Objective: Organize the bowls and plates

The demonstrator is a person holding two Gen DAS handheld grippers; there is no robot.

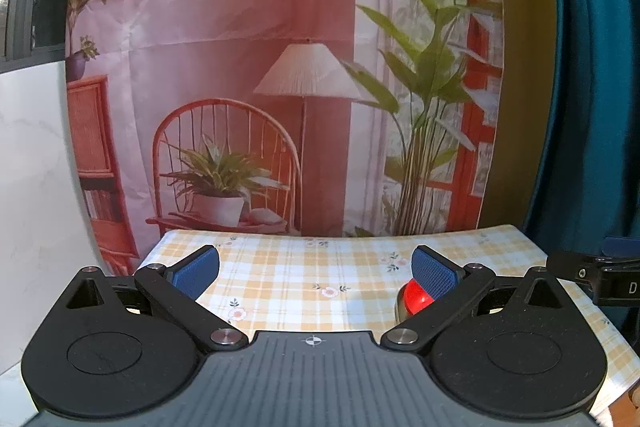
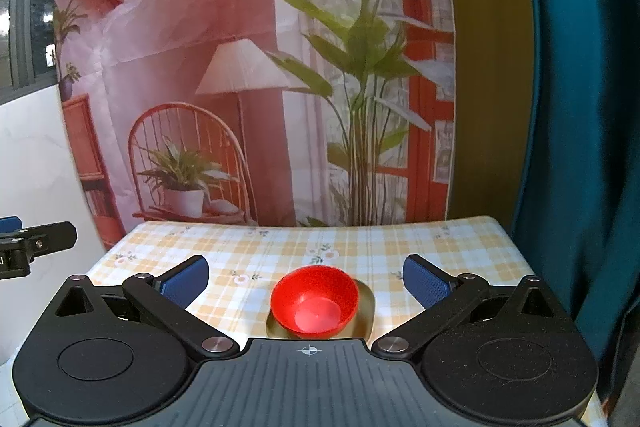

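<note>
Left wrist view: left tool spread wide, nothing between the blue ribbed pads. Red bowl low right, mostly hidden behind the right pad, only a rounded glossy red side showing; sits on a dull gold plate, a sliver visible at its left edge. Both on the surface, covered in yellow-and-white checked cloth with small flower prints. Part of the right tool at the far right edge, black body and blue pad tip, state not readable from here. Printed fabric backdrop behind the surface: lamp, cane chair, potted plants. Teal curtain on the right.

Right wrist view: right tool also spread wide, gripping nothing. Red bowl centred between the pads and just ahead of the tool body, clear of both pads. Smooth plastic look, round, opening up and tipped slightly toward the camera, flat pale base visible inside. No long axis, circular. Resting on the gold plate, matte metallic, near edge hidden by the tool body. Checked surface beneath. Left tool poking in at the left edge.
</note>
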